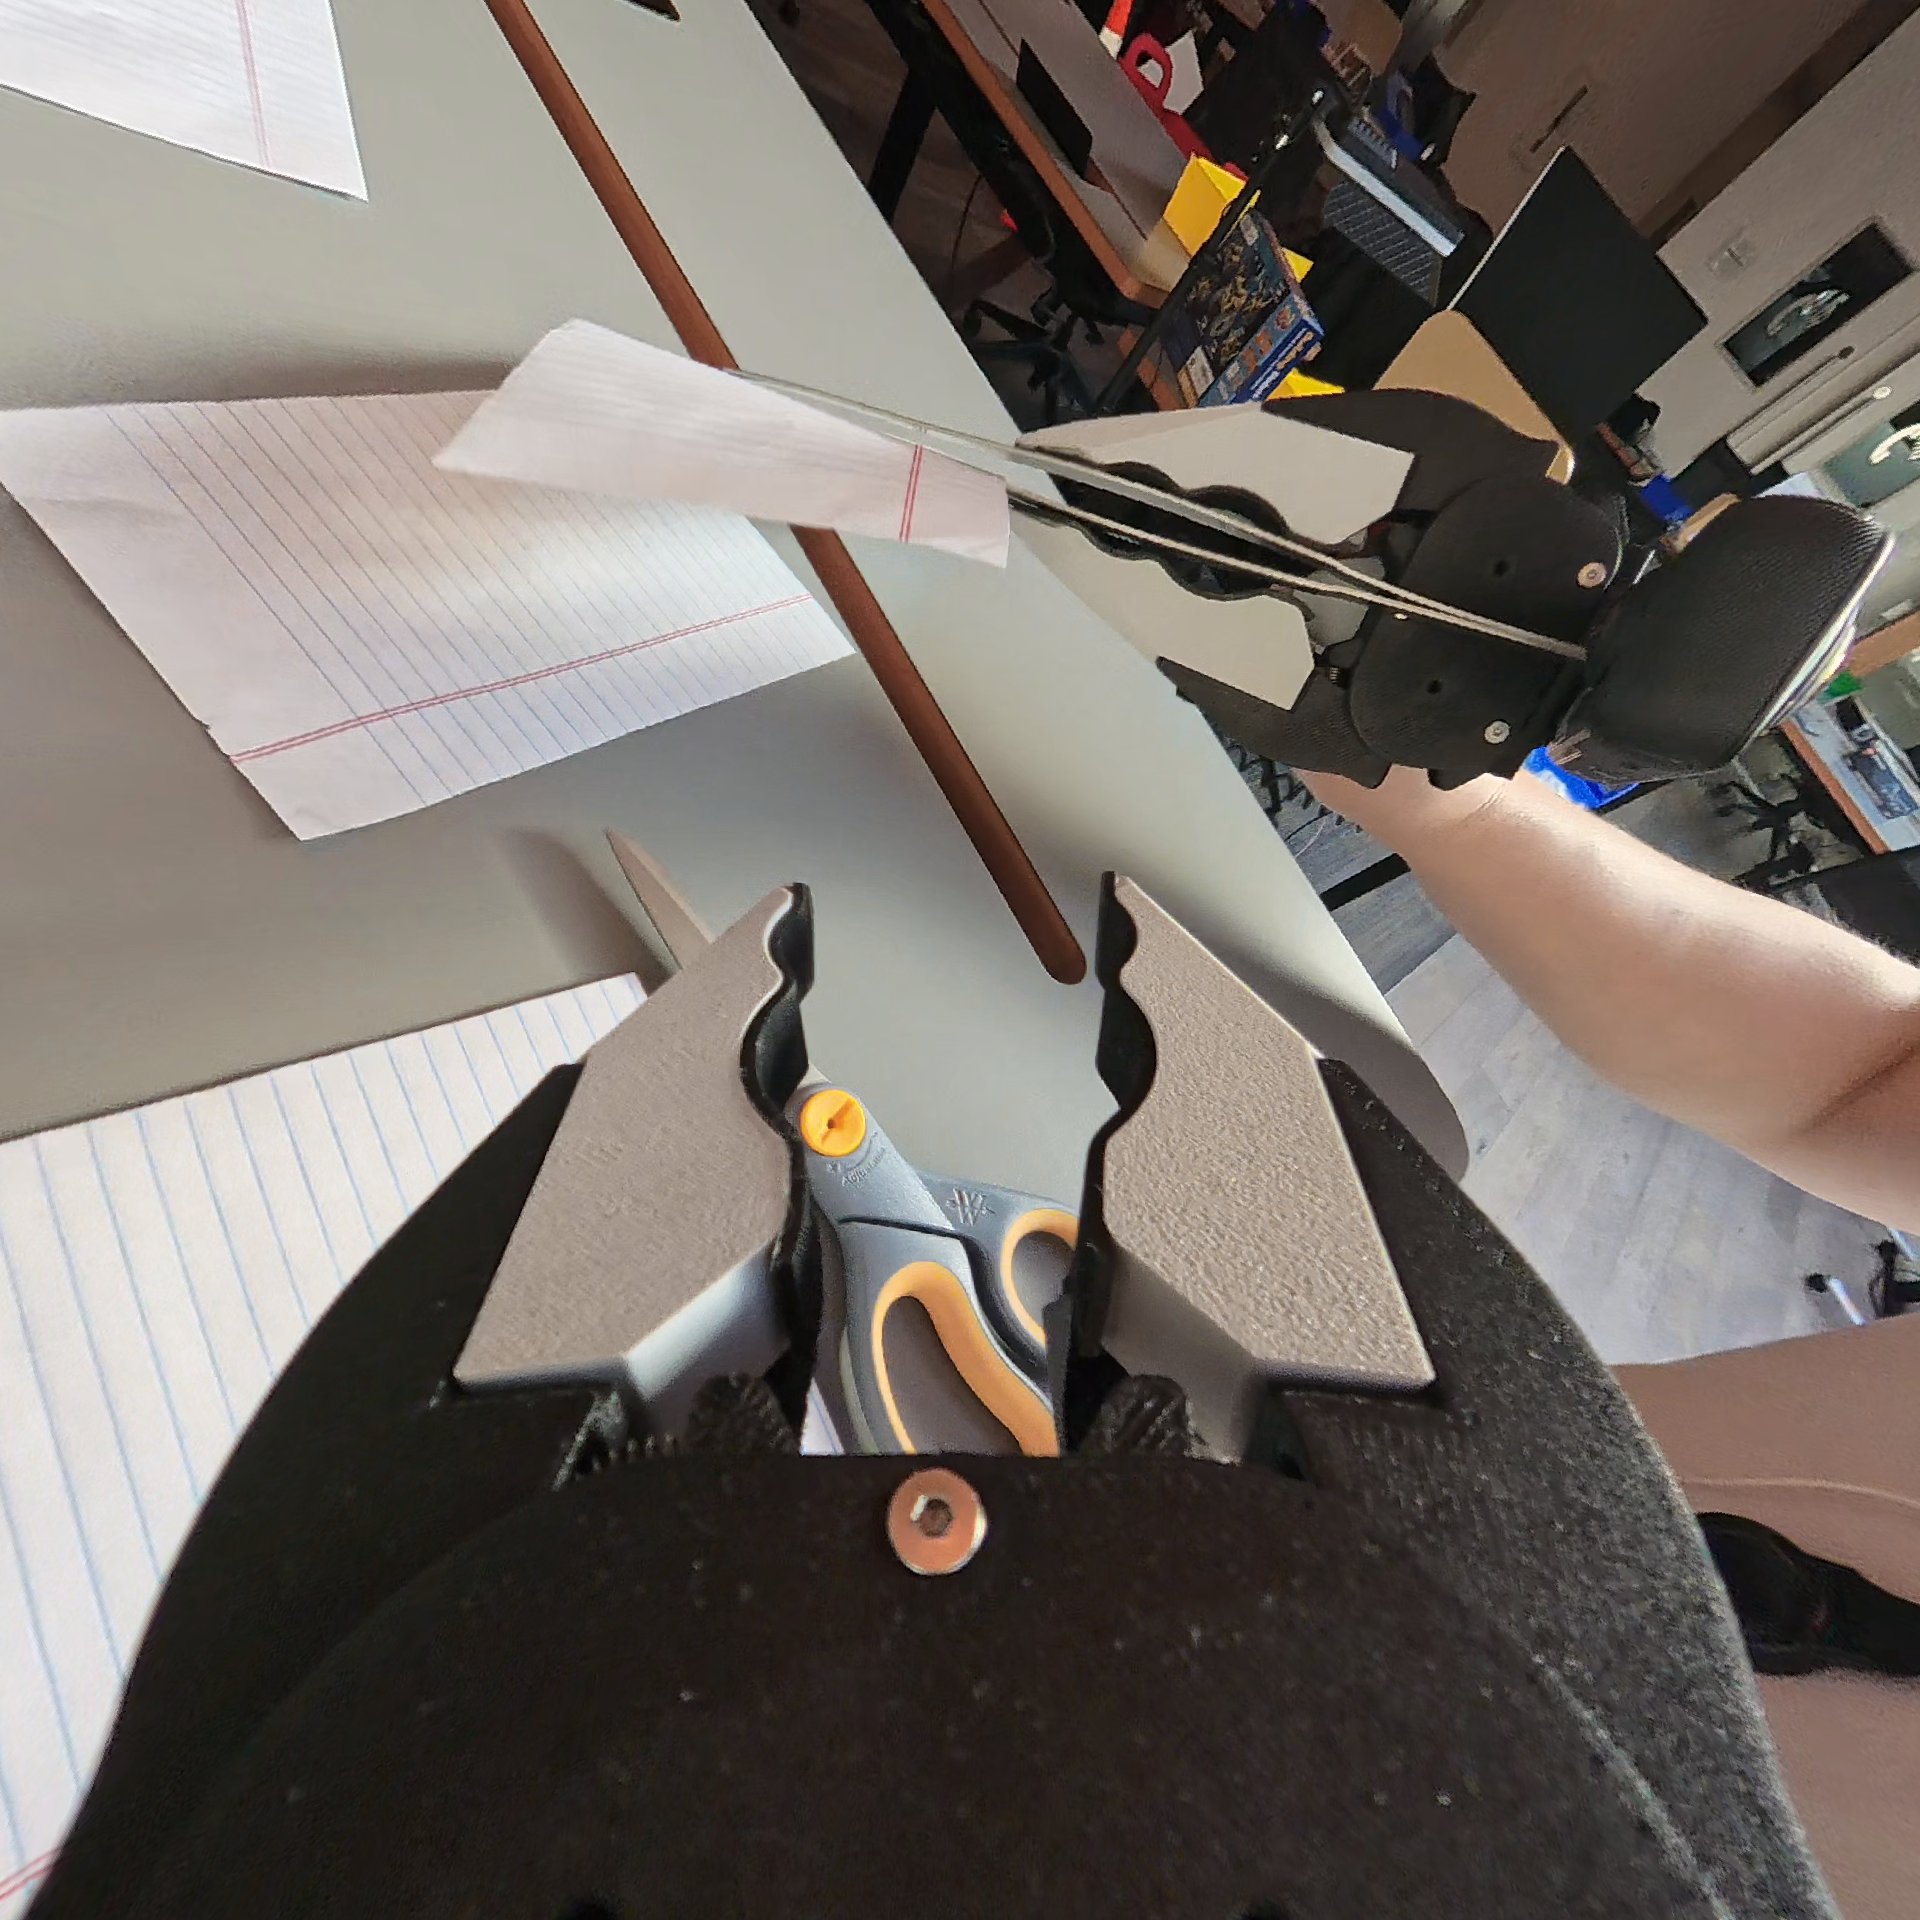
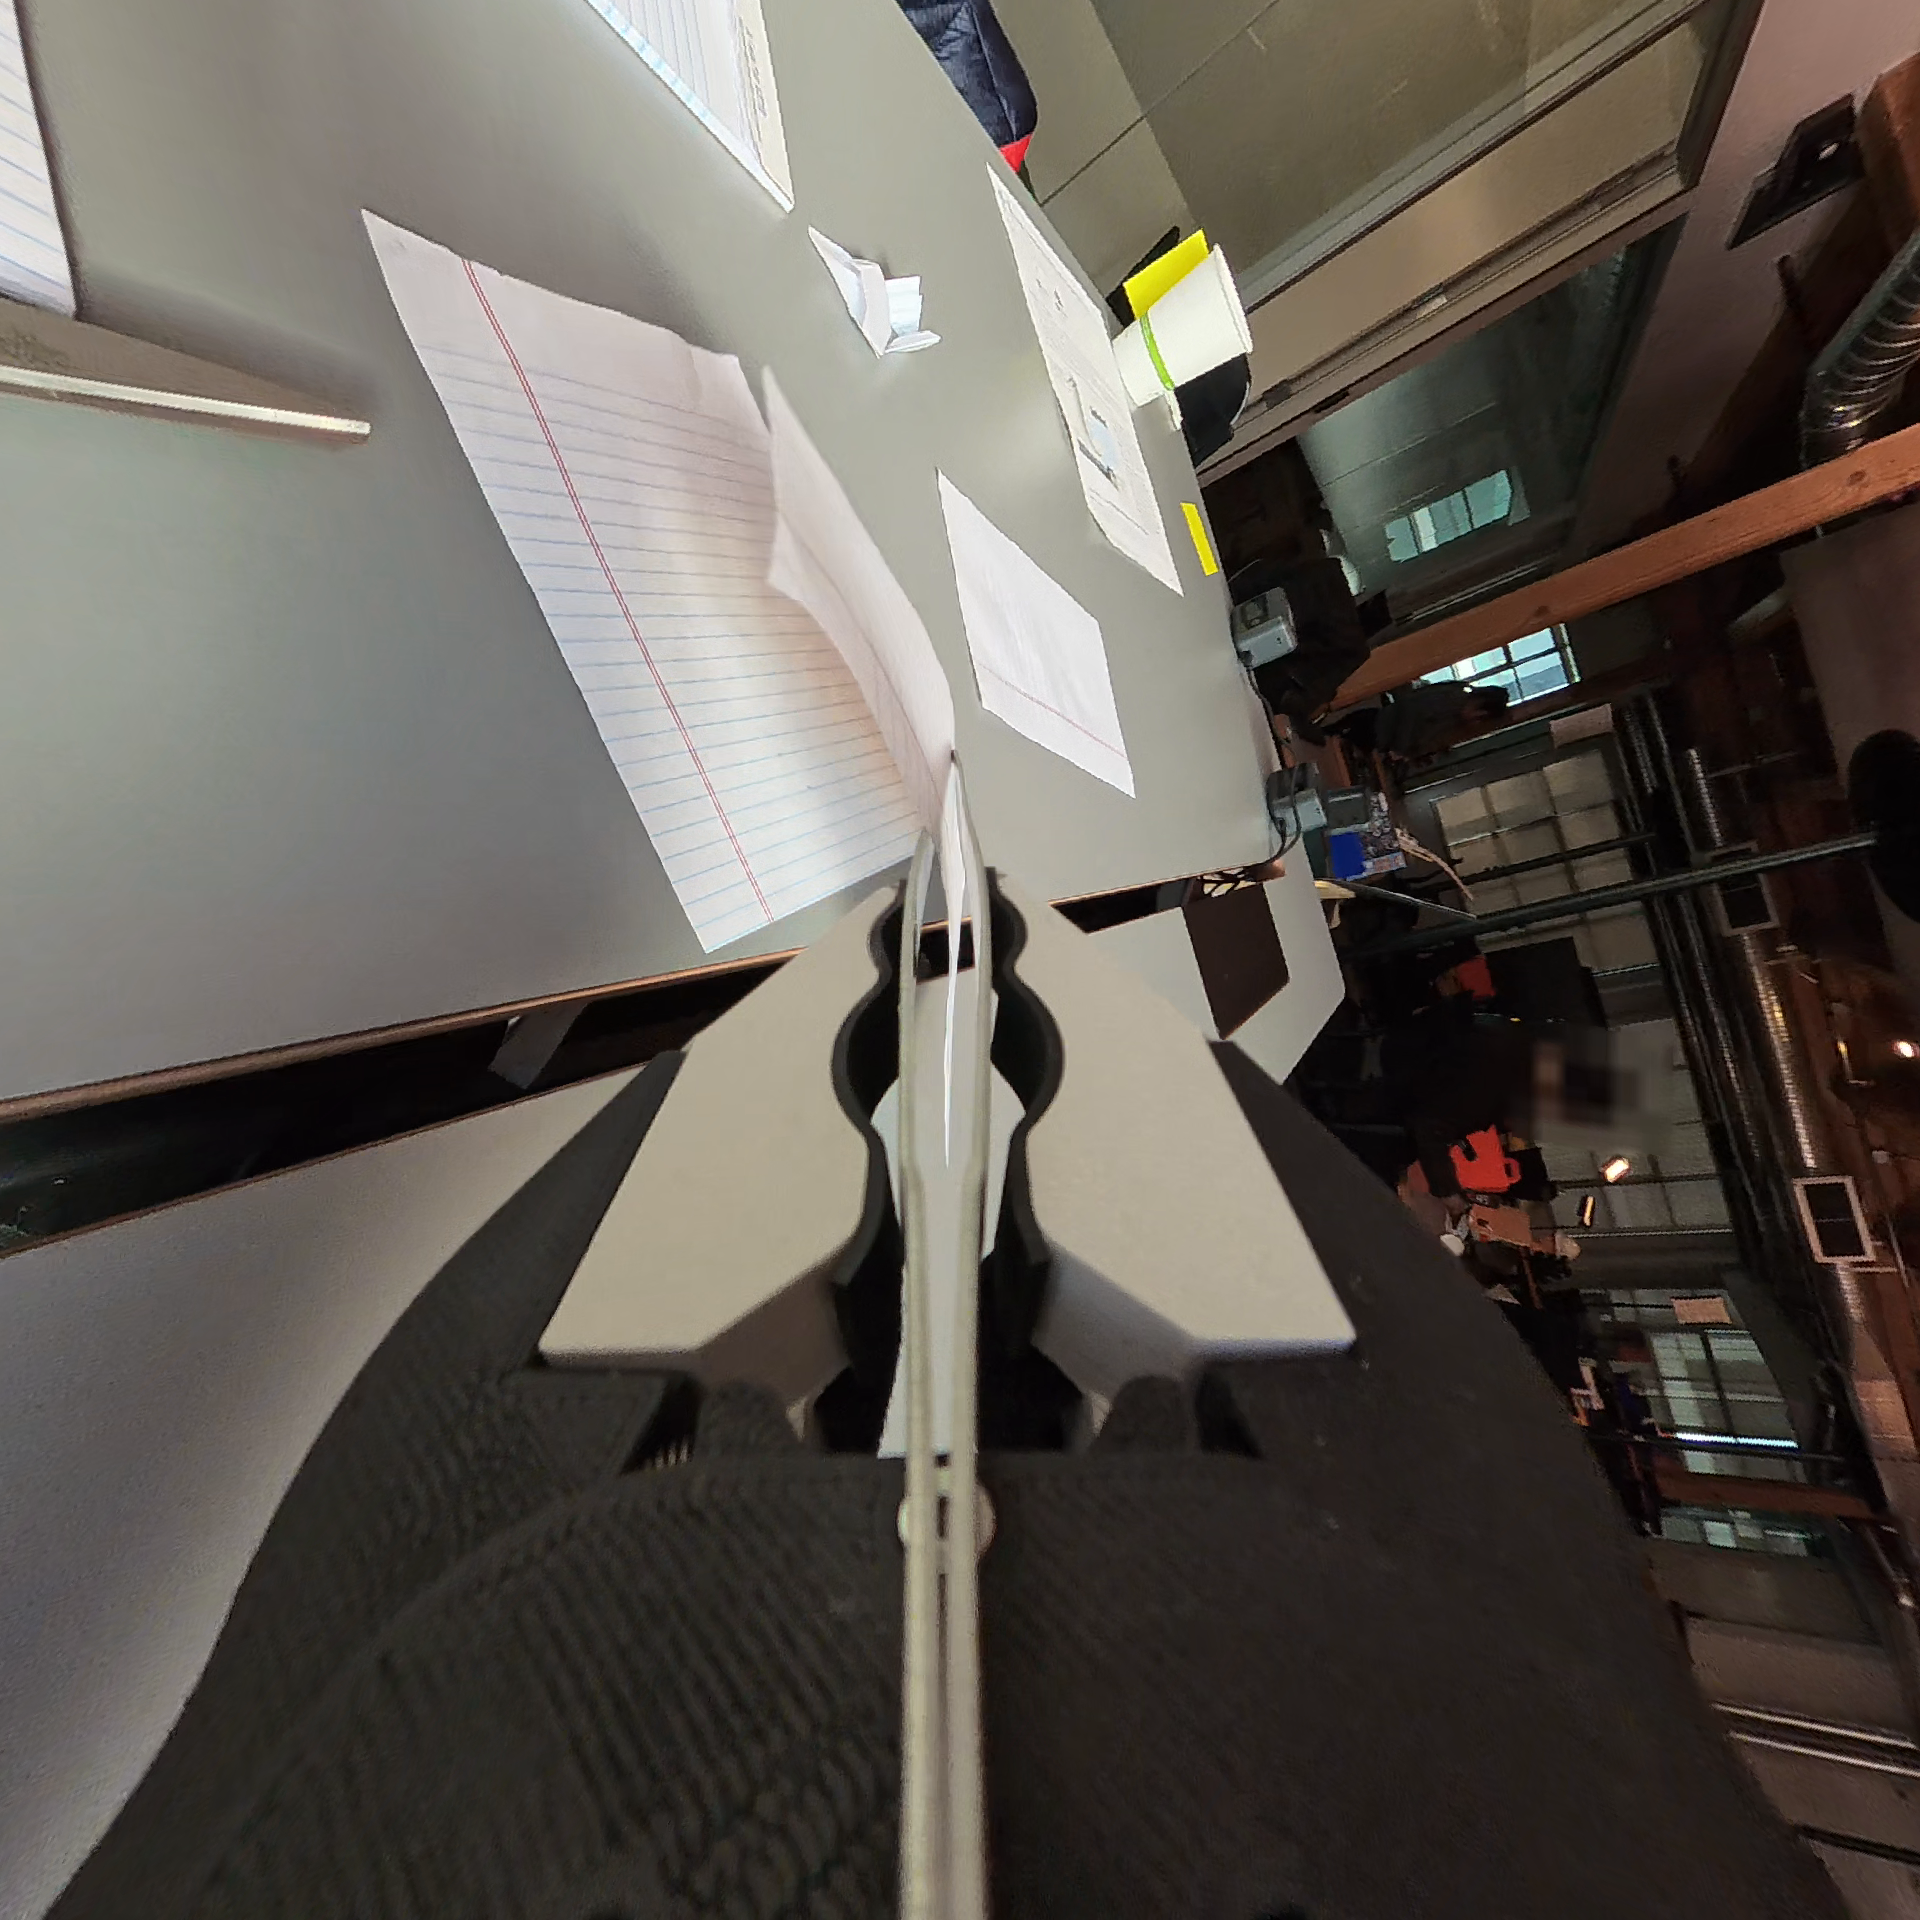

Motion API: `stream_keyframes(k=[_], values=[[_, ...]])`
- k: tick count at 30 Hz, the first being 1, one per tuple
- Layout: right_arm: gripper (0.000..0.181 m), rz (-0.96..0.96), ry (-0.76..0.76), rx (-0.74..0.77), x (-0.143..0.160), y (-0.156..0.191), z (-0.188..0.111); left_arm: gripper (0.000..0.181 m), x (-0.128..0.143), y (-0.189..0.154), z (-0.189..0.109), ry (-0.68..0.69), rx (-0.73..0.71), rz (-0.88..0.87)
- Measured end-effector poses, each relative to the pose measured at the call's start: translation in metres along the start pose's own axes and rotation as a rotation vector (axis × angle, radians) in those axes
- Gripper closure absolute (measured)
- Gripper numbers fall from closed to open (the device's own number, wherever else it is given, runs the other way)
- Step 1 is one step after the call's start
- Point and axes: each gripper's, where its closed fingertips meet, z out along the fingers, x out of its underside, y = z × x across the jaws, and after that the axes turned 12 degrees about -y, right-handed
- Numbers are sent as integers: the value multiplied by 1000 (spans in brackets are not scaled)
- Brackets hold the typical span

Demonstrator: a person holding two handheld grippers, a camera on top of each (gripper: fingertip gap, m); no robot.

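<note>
My left gripper (image 1: 951, 904) is shut on the grey and orange handles of a pair of scissors (image 1: 935, 1257). The blade tip sticks out past the left finger, and the blade also shows in the right wrist view (image 2: 187, 400). My right gripper (image 2: 943, 894), which also shows in the left wrist view (image 1: 1018, 478), is shut on metal tweezers (image 2: 940, 1143). The tweezers pinch a small piece of lined paper (image 1: 727, 447) and hold it in the air above a full lined sheet (image 1: 416, 603) lying on the grey table (image 1: 156, 312).
A lined pad (image 1: 208, 1247) lies under my left gripper and another sheet (image 1: 208, 83) lies far left. A paper cup (image 2: 1184, 322), a folded paper scrap (image 2: 883, 291), a small sheet (image 2: 1029, 634) and a printed sheet (image 2: 1081, 384) sit farther along. A brown seam (image 1: 883, 623) splits the tabletops. My hands' fingertips stand some 15 centimetres from each other.
</note>
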Motion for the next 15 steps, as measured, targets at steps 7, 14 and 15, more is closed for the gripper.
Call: stream_keyframes(k=[7,14,15], values=[[170,-11,36,25,16,18,-22,128,23,-16,-4,42,56,31],[171,-25,-66,-3,35,11,-46,134,40,-56,13,69,-11,76],[170,-19,-90,-13,39,8,-48,137,41,-62,21,70,-25,69]])
